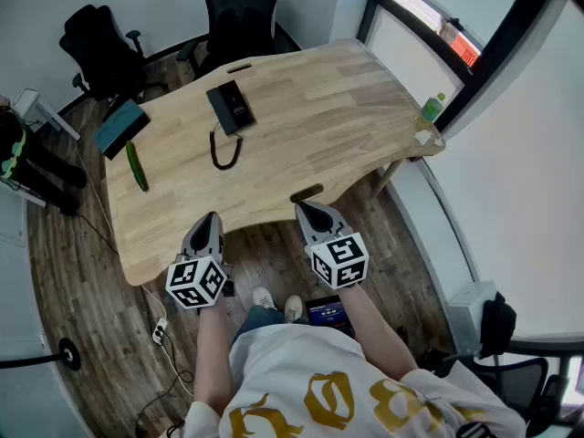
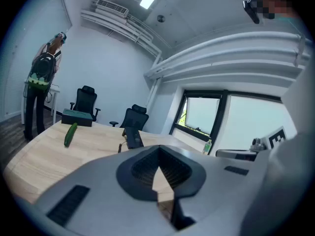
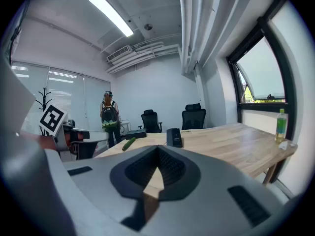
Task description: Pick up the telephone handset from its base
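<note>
A black telephone (image 1: pixel 230 106) lies on the far middle of the wooden table (image 1: pixel 310 126), its handset resting on the base. A dark cord (image 1: pixel 224 150) loops from it toward me. The phone also shows small in the left gripper view (image 2: pixel 133 137) and the right gripper view (image 3: pixel 173 136). My left gripper (image 1: pixel 211 219) and my right gripper (image 1: pixel 307 207) hover side by side at the table's near edge, well short of the phone. Both are shut with nothing between the jaws, as seen close up on the left gripper (image 2: pixel 158 150) and the right gripper (image 3: pixel 157 150).
A green cucumber (image 1: pixel 136 165) and a dark teal box (image 1: pixel 120 126) lie at the table's left. A green bottle (image 1: pixel 432 108) stands on the right corner by the window. Black office chairs (image 1: pixel 242 7) stand behind the table. A person with a backpack (image 3: pixel 109 117) stands beyond it.
</note>
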The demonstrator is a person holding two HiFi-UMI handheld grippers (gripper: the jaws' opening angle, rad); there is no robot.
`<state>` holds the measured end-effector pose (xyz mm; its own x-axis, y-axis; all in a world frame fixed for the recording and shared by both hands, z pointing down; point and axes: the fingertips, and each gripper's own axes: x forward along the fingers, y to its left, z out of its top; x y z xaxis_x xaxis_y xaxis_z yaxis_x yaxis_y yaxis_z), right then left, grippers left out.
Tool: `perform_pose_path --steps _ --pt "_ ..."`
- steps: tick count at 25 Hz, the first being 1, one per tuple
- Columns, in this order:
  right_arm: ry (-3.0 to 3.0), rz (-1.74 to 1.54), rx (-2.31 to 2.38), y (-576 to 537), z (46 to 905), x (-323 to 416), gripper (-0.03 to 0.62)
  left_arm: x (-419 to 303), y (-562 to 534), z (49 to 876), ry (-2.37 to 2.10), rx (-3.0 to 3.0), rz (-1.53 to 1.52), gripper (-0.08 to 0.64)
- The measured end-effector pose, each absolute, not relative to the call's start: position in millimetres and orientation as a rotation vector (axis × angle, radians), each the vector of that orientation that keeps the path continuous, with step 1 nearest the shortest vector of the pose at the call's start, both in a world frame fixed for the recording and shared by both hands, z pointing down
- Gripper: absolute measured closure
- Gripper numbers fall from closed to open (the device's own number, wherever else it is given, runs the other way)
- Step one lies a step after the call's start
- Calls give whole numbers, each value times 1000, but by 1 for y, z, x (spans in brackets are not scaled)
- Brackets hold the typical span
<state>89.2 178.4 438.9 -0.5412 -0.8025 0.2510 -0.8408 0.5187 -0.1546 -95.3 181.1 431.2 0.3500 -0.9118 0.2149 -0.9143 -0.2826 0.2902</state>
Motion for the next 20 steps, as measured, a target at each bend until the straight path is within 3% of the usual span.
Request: perform_pose_path --steps 20 --pt "-2673 472 1372 174 436 96 587 -99 178 420 -1655 2239 -28 554"
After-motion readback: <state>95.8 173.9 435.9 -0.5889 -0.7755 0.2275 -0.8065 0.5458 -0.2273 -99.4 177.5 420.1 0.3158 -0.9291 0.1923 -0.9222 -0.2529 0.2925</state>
